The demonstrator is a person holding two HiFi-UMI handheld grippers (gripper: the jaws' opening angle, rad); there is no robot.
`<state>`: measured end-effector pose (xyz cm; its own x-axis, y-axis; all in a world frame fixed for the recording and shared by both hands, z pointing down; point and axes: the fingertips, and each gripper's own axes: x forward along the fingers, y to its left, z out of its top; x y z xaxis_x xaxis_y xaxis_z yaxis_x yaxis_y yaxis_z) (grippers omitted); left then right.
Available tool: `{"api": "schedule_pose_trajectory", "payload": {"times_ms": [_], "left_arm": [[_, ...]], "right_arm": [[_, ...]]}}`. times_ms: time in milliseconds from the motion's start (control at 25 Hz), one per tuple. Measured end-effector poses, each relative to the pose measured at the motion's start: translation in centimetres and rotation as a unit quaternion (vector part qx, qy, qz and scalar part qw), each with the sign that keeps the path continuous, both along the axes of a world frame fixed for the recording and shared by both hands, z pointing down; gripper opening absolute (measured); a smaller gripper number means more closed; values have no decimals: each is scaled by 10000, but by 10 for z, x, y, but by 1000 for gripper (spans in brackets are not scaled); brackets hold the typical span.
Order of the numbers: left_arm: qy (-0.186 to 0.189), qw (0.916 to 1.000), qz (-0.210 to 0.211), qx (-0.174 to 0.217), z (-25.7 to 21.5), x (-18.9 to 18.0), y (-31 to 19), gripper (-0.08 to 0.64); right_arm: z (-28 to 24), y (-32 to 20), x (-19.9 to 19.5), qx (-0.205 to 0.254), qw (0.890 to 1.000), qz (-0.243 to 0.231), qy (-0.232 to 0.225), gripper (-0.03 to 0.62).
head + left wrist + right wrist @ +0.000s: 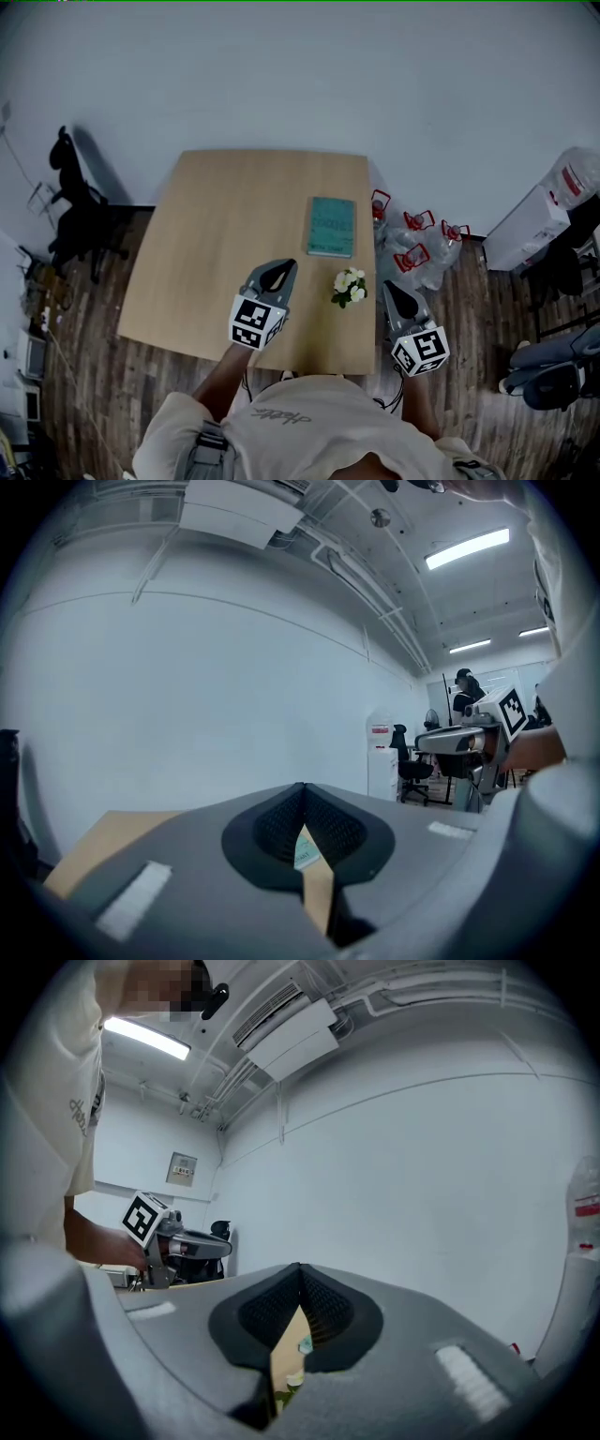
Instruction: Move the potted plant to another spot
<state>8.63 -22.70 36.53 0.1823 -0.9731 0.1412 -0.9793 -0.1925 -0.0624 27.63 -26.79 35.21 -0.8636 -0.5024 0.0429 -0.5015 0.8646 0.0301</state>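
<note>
Potted plant [349, 287]: standing upright on the table [234, 216], near the front edge, with the teal book [331, 226] just behind it.
Left gripper [278, 273]: jaws pressed together, nothing between them, hovering over the table to the plant's left.
Right gripper [394, 289]: jaws closed tip to tip and empty, just off the plant's right side. Its own view catches a sliver of leaf and blossom low in the gap.
Stage: hard to call. A free plant flanked by two empty grippers fits a plant waiting for a grasp, and equally one already set down at its new spot.
Doing it well: whichever it is, keep both noses off the flowers. The plant looks light and tippy, and the table edge is close.
</note>
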Motion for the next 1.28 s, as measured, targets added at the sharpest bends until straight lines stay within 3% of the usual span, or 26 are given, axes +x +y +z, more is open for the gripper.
{"api": "schedule_pose_trajectory", "payload": {"times_ms": [160,360,520,1000,1280], "left_arm": [[258,9997,-43,-22,5,2,-6,17],[404,9990,-101,167,-8,-4,-5,17],[750,9968,-164,238,-10,-9,0,17],[777,9966,-259,94,7,-15,10,17],[1143,9933,-129,96,9,-10,3,17]], "right_arm": [[9,4,-1,-191,9998,-27,-13,2],[4,2,-9,-41,9999,-138,9,2],[5,6,-9,-28,9998,-160,100,2],[17,7,-7,-132,9994,-203,263,2],[26,8,2,-254,9992,-122,284,2]]}}
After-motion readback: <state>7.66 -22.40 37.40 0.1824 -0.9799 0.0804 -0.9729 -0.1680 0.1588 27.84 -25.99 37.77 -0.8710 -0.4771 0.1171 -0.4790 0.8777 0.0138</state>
